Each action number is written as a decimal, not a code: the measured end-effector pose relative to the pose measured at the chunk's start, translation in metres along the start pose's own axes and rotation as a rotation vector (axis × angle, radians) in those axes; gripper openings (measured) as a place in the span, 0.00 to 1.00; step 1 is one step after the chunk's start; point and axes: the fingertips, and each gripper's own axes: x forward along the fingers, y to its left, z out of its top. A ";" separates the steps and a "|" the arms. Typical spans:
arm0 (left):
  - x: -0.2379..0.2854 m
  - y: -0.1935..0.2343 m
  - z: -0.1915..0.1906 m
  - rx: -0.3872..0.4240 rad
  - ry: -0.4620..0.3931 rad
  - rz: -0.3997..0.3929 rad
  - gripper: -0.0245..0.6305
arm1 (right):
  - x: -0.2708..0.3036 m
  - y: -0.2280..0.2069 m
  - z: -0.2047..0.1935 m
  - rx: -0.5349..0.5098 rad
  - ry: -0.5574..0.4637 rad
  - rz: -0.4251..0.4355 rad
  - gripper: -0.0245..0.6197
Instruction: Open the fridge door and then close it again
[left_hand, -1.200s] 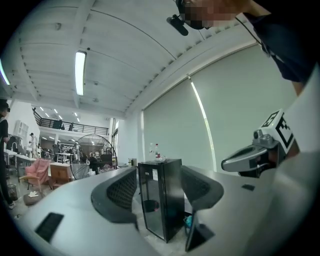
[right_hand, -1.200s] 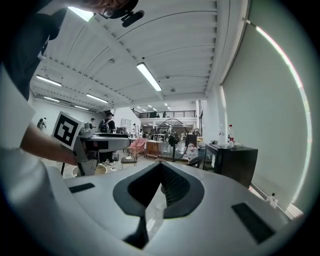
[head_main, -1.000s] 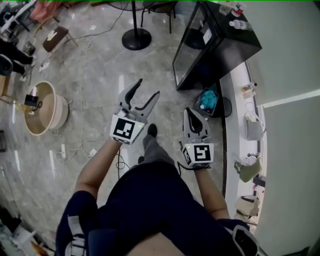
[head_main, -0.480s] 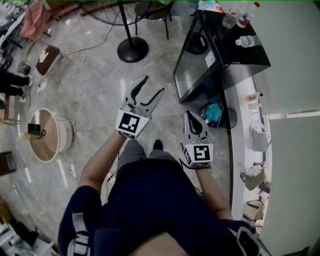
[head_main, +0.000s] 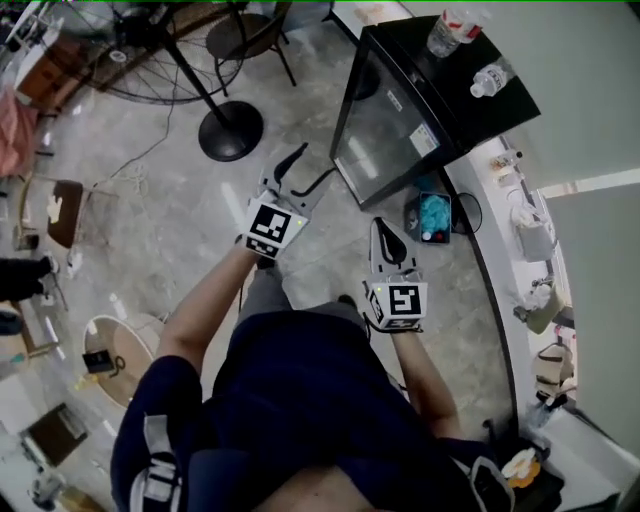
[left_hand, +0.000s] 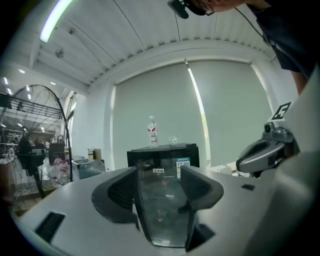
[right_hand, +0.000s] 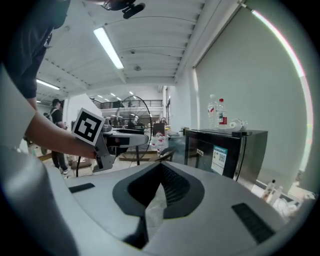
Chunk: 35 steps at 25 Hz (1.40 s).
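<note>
Looking down from overhead, the person faces the fridge (head_main: 395, 130), a black box with a glass door against the wall. Its door is shut and two bottles (head_main: 443, 33) stand on top. The left gripper (head_main: 313, 166) is nearest the door. The right gripper (head_main: 381, 228) hangs further back, near a bin (head_main: 432, 215) at the fridge's foot. A fan stand (head_main: 229, 135) is off to the left.

The left gripper view shows its jaws released and wide apart with nothing held. The fridge is framed in the gap, clear of them. Only one bottle stands out here.

The right gripper view shows its jaws clenched together on nothing. The fridge is off to the right with both bottles showing, and the left gripper is alongside.
</note>
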 end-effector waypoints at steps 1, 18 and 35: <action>0.008 0.016 -0.004 0.010 0.008 -0.042 0.45 | 0.016 0.005 0.003 0.014 0.010 -0.038 0.07; 0.184 0.126 -0.086 0.032 0.134 -0.269 0.45 | 0.132 -0.003 0.013 0.136 0.067 -0.249 0.07; 0.323 0.173 -0.188 0.008 0.266 -0.402 0.45 | 0.183 -0.047 -0.006 0.174 0.075 -0.369 0.07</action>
